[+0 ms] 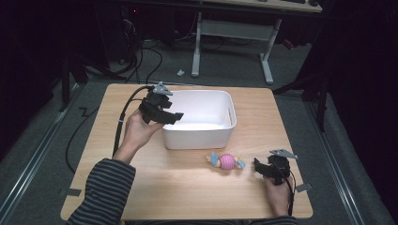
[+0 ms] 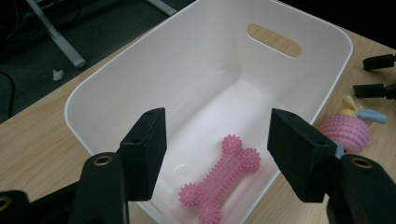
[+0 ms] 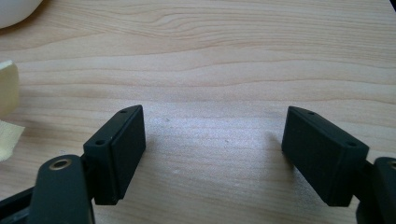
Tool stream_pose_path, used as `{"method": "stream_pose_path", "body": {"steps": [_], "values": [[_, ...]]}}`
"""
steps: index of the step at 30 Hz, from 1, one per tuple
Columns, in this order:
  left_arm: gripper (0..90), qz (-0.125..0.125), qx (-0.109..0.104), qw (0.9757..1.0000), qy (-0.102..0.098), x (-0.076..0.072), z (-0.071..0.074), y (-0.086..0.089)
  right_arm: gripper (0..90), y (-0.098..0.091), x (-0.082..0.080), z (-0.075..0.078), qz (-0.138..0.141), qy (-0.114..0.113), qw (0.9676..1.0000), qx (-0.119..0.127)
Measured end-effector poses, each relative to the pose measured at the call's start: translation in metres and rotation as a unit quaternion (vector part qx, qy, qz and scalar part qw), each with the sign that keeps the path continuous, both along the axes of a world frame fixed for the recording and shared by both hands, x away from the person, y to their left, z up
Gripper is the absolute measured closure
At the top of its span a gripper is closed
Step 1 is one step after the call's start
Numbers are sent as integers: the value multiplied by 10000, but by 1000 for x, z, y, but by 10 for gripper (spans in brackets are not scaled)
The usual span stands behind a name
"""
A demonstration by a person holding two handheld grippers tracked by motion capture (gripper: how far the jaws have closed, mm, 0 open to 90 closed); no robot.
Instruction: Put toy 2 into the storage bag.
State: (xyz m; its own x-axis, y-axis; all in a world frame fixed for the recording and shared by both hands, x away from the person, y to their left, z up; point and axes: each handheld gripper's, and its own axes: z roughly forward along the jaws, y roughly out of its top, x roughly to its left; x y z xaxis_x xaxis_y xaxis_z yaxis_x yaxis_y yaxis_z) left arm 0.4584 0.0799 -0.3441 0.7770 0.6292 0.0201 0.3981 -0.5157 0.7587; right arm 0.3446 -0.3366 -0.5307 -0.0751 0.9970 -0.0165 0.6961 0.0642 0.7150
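**Lying left of the right gripper: spiky ball toy on the bare table**

Resting on the wooden table point(image 1: 187, 187), just in front of the white bin point(image 1: 199, 136) and apart from its front wall: a pink spiky ball toy point(image 1: 227, 161) with pale yellow and blue ends. Long axis roughly left to right across the table, blue end toward the right gripper point(image 1: 261, 168). Lies to that gripper's left, near but not touching; jaws pointed at it, set wide apart and empty, low over the wood. Nearer hand by far: the right. Right hand point(image 1: 277, 194) low at the table's near right corner, cable trailing back beside the wrist. Judged next move: a short reach leftward, jaws closing across the toy's narrow width rather than along its length.

Left gripper point(image 1: 169, 117) raised at the bin's left rim, jaws likewise spread and holding nothing, aimed down into the bin. Seen between those jaws: a pink spiky bone toy point(image 2: 223, 179) flat on the bin floor, lengthwise along the bin. Left forearm in a striped sleeve point(image 1: 105, 192), angled up from the near left edge. Ball toy also visible past the bin's rim in the left gripper view point(image 2: 344, 133).
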Motion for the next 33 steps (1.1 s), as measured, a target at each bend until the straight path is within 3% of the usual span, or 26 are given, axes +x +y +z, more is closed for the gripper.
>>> {"method": "stream_pose_path", "body": {"steps": [11, 15, 19, 33], "values": [[372, 293, -200, 9994, -54, -15, -2, 31, 218, 0, 0, 0, -1, -1, 10000, 1], [366, 464, -134, 9986, -221, -23, -2, 42, 218, 0, 0, 0, -6, 3, 10000, 9], [363, 543, -193, 9980, -267, -30, -2, 51, 218, 0, 0, 0, -6, 4, 10000, 7], [355, 825, -467, 9950, -299, -51, -7, 87, 218, 0, 0, 0, -6, 2, 10000, 7]]}}
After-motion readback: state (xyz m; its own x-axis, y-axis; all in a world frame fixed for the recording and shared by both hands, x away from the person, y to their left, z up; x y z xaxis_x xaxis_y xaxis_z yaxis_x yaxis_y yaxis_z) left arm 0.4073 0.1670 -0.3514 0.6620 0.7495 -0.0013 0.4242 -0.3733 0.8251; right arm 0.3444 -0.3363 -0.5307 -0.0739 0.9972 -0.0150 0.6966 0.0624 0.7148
